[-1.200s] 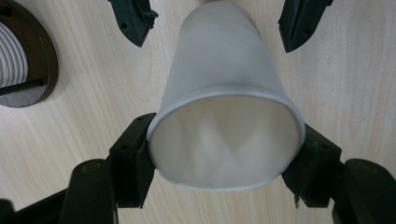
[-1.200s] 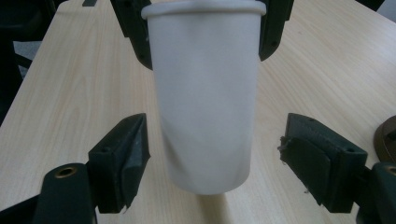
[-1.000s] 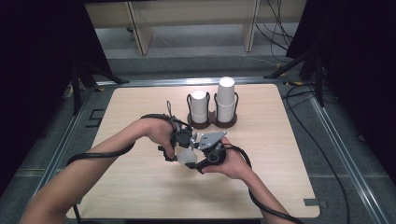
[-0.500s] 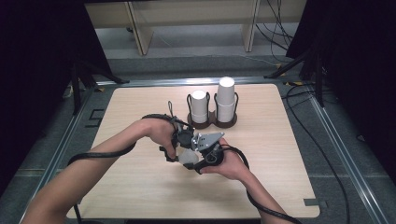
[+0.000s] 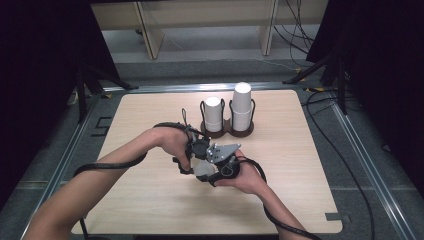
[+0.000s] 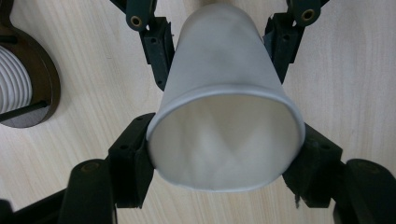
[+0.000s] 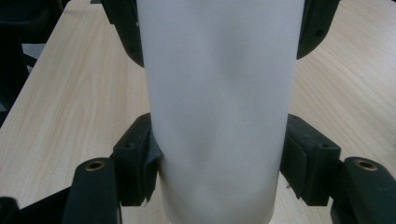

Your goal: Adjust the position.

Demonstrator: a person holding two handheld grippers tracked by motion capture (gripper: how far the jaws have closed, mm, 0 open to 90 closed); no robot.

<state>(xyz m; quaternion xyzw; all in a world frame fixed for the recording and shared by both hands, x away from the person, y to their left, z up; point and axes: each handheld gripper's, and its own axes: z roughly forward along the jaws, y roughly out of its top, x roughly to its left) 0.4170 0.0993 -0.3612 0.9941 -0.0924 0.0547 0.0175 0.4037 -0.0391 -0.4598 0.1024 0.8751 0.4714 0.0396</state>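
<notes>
both the left gripper (image 5: 192, 159) and the right gripper (image 5: 212, 172), whose jaws have just been closing, now clench 1 white paper cup (image 6: 224, 107) above the worktop (image 5: 150, 200), not yet stacked in the holder (image 5: 227, 131).

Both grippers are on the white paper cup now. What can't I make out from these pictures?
- White paper cup: its closed end, cut off by the top edge in the left gripper view; in the right gripper view both ends run past the edges.
- Cup in the high view: mostly covered by the right gripper, the left gripper and the hands.
- Dark twin-ring cup holder: how many white cups are in each stack, too small to tell.
</notes>
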